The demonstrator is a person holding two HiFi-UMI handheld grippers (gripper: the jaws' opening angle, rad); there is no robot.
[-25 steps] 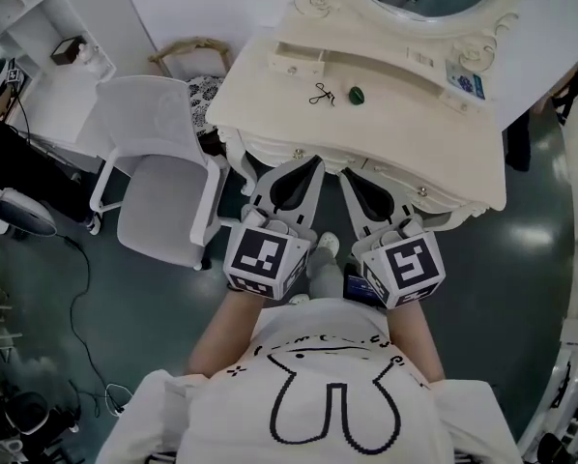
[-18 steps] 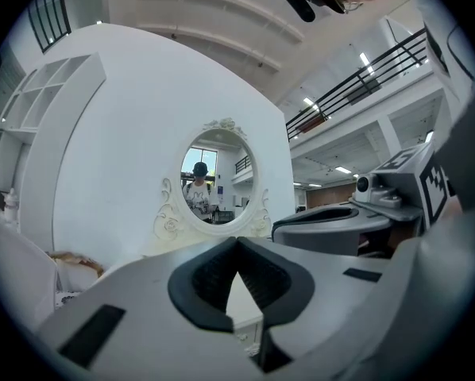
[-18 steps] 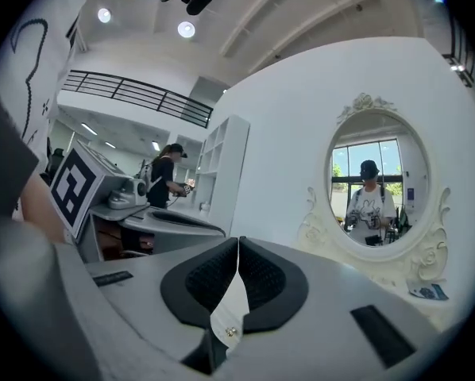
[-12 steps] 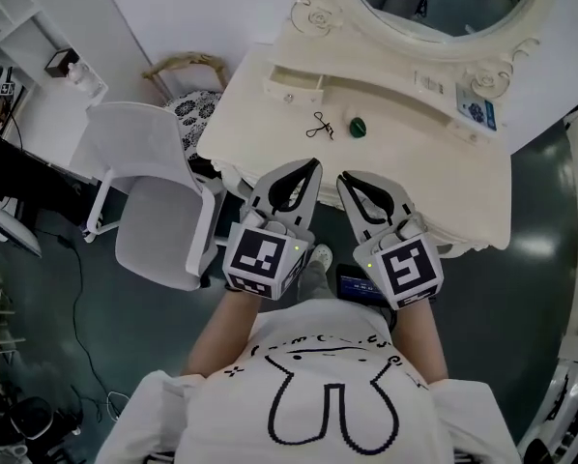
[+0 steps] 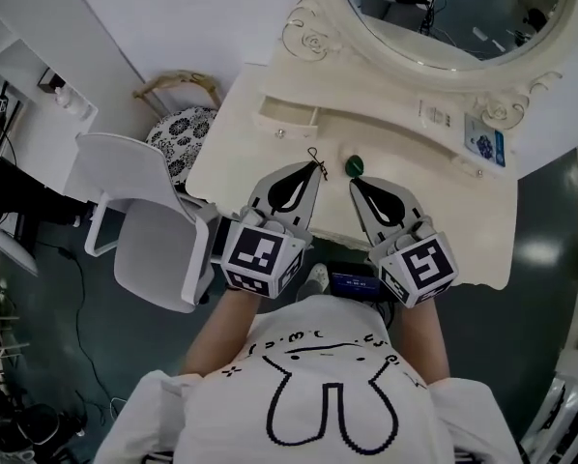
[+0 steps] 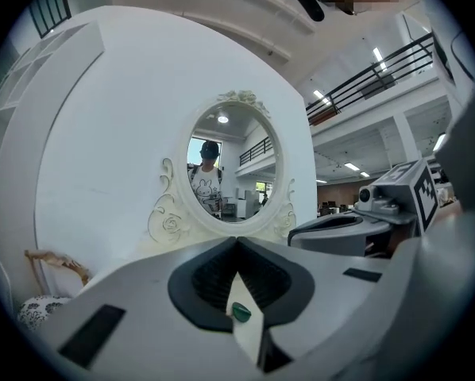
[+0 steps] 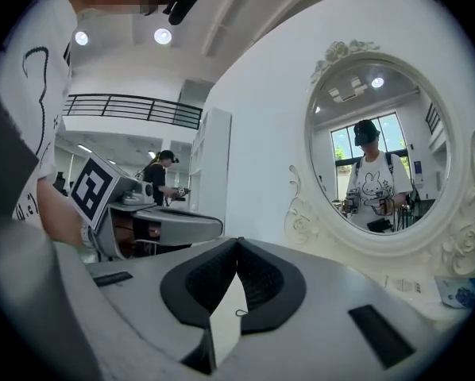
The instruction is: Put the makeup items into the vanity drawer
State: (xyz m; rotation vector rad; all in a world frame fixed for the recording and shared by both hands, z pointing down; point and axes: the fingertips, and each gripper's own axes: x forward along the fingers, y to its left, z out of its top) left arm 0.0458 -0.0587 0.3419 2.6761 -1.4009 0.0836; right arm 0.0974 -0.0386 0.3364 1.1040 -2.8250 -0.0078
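Open vanity top [image 5: 463,201] around hair clip [image 5: 314,154] and green item [image 5: 355,166]; mirror [image 5: 444,8] behind, chair [image 5: 139,249] left.

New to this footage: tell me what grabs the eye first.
The ornate cream vanity with its oval mirror fills the upper frame. Over its front edge, the left gripper and right gripper hover side by side, jaws shut and empty, just short of a small green item.

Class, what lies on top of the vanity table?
A small green item and a thin black item lie there. The left gripper and right gripper cover its front, hiding anything beneath.
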